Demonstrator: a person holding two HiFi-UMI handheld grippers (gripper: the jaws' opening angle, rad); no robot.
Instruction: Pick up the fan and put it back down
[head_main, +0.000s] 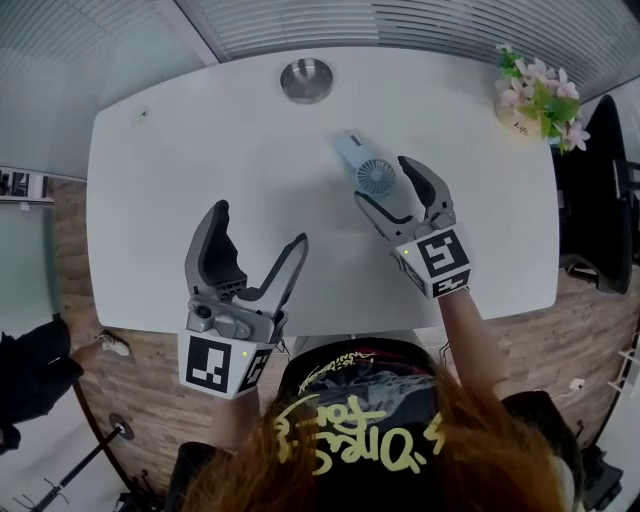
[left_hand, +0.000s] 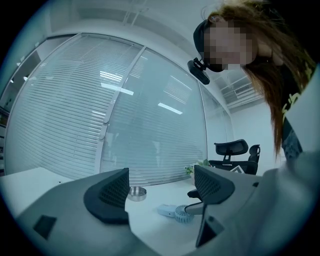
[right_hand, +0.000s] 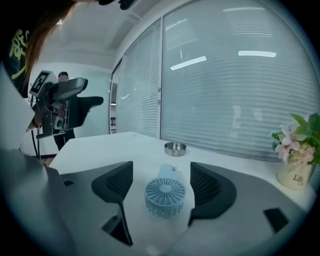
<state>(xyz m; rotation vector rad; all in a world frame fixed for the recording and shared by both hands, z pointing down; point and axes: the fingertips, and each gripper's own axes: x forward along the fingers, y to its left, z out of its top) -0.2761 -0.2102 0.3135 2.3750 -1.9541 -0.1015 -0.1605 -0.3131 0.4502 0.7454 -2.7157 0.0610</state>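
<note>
A small pale-blue hand fan (head_main: 372, 177) lies on the white table (head_main: 170, 200), its round grille toward me and its handle pointing away. My right gripper (head_main: 392, 190) is open, its two jaws standing on either side of the fan's head. In the right gripper view the fan (right_hand: 165, 197) sits between the dark pads (right_hand: 116, 184) with a gap on each side. My left gripper (head_main: 260, 230) is open and holds nothing, near the table's front edge. The left gripper view also shows the fan (left_hand: 176, 212) beyond its open jaws.
A round metal dish (head_main: 306, 79) stands at the table's far edge behind the fan. A flower pot (head_main: 540, 100) sits at the far right corner. A black office chair (head_main: 600, 200) stands off the right side. Glass walls with blinds ring the table.
</note>
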